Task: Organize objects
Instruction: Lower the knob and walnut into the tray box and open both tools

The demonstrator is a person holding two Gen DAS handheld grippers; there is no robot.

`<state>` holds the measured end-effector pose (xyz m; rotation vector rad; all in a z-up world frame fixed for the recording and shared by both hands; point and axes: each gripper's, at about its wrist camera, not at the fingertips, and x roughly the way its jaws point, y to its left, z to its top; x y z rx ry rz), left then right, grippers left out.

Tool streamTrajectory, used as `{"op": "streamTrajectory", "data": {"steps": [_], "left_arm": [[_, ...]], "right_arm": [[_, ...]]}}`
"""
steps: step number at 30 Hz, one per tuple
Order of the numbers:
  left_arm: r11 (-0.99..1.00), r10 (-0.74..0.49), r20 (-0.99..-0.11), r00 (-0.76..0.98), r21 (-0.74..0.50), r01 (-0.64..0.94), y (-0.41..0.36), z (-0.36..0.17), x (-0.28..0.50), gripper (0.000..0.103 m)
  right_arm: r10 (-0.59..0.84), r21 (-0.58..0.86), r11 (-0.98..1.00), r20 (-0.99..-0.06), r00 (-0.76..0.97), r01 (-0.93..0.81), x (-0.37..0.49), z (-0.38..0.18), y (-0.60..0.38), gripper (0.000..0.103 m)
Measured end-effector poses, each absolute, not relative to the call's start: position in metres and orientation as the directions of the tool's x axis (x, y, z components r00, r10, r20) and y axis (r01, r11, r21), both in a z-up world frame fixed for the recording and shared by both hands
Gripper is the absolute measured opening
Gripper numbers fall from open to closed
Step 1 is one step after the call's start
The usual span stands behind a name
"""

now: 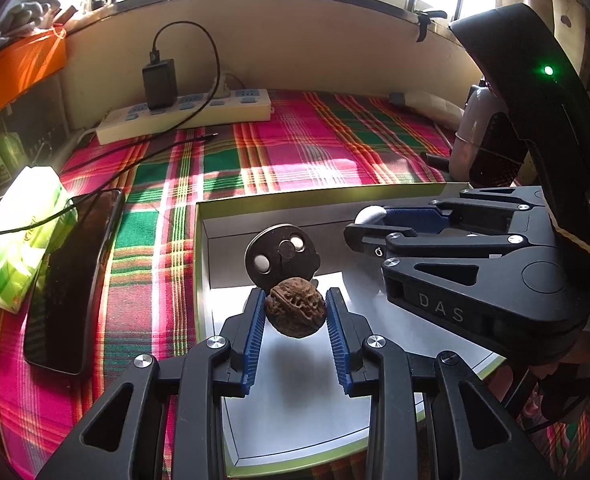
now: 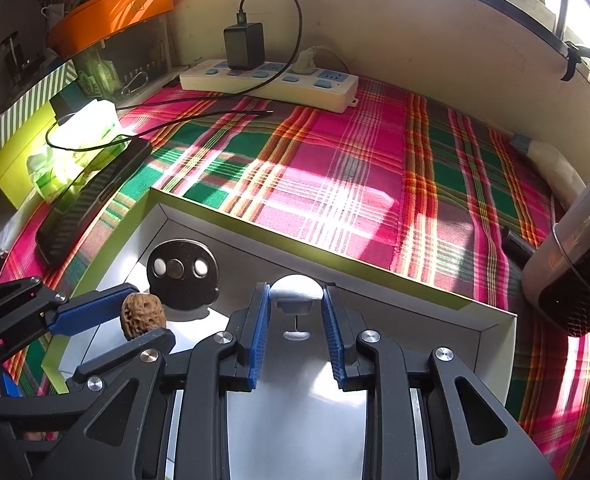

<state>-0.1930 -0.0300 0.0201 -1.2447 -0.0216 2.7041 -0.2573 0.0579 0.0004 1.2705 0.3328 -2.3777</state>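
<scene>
My left gripper (image 1: pixel 295 296) is shut on a brown walnut (image 1: pixel 295 312) and holds it above the floor of a shallow white box with a green rim (image 1: pixel 197 264). The walnut also shows in the right wrist view (image 2: pixel 141 316). A dark round disc with two white dots (image 1: pixel 281 258) leans in the box just behind the walnut. My right gripper (image 2: pixel 295 292) is shut on a small white dome-shaped piece (image 2: pixel 295 286) and holds it over the box; its reflection shows below it. The right gripper reaches in from the right in the left wrist view (image 1: pixel 369 220).
The box sits on a pink and green plaid cloth (image 2: pixel 335 168). A black phone (image 1: pixel 75 276) and a green tissue pack (image 1: pixel 19 236) lie to the left. A power strip with a charger (image 1: pixel 183 112) is at the back. A white device (image 2: pixel 567 264) stands at the right.
</scene>
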Motion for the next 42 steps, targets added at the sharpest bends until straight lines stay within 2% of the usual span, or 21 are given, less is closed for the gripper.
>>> {"op": "streamTrajectory", "data": {"steps": [27, 31, 42], "left_arm": [[-0.987, 0.139, -0.762, -0.633, -0.054, -0.152, -0.027, 0.0161, -0.1951, 0.029], [-0.987, 0.138, -0.762, -0.632, -0.054, -0.151, -0.0262, 0.0158, -0.1947, 0.029], [-0.986, 0.149, -0.763, -0.628, -0.07, -0.149, -0.0251, 0.0166, -0.1921, 0.034]], "right_arm": [[-0.236, -0.015, -0.887, -0.845, -0.481, 0.462, -0.2585, -0.0064, 0.0559, 0.028], [-0.233, -0.011, -0.892, -0.846, -0.48, 0.452, -0.2585, -0.0069, 0.0573, 0.041], [-0.235, -0.006, -0.898, -0.839, -0.49, 0.44, -0.254, -0.0025, 0.0611, 0.041]]}}
